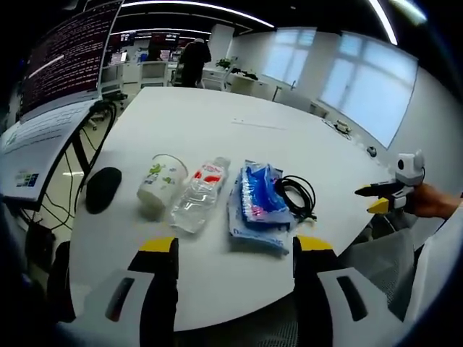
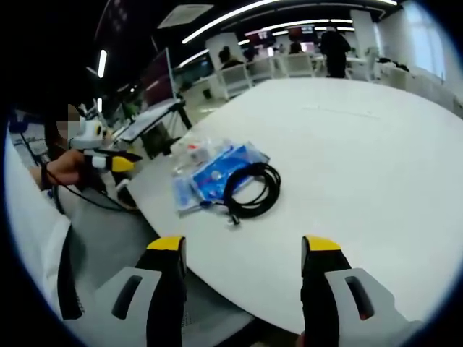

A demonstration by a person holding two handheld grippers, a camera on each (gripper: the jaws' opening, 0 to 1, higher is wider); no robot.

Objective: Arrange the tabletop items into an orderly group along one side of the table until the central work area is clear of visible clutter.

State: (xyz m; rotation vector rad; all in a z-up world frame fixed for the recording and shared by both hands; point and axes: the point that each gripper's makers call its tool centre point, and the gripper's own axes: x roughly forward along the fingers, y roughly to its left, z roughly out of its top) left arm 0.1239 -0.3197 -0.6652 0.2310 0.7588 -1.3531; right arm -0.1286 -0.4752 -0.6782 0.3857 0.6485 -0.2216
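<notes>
Things sit in a row near our table edge: white paper cup (image 1: 160, 183), clear plastic bottle (image 1: 199, 196), blue crinkly packet (image 1: 258, 204), coiled black cable (image 2: 251, 189). Both our tongs (image 1: 235, 249) (image 2: 242, 249) are wide and hold nothing. We could knock the lying bottle and roll it away.

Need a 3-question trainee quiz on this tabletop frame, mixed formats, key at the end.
1. True or false: the water bottle lies on its side between the paper cup and the blue package.
2. Multiple choice: the coiled black cable is
A. hanging off the table edge
B. beside the blue package, overlapping its edge
C. inside the paper cup
3. Fill in: the dark object left of the cup in the left gripper view is a computer ____.

Key: 1 true; 2 B; 3 mouse. Bonus fact: the left hand-held gripper and the right hand-held gripper are both open, holding nothing.
</notes>
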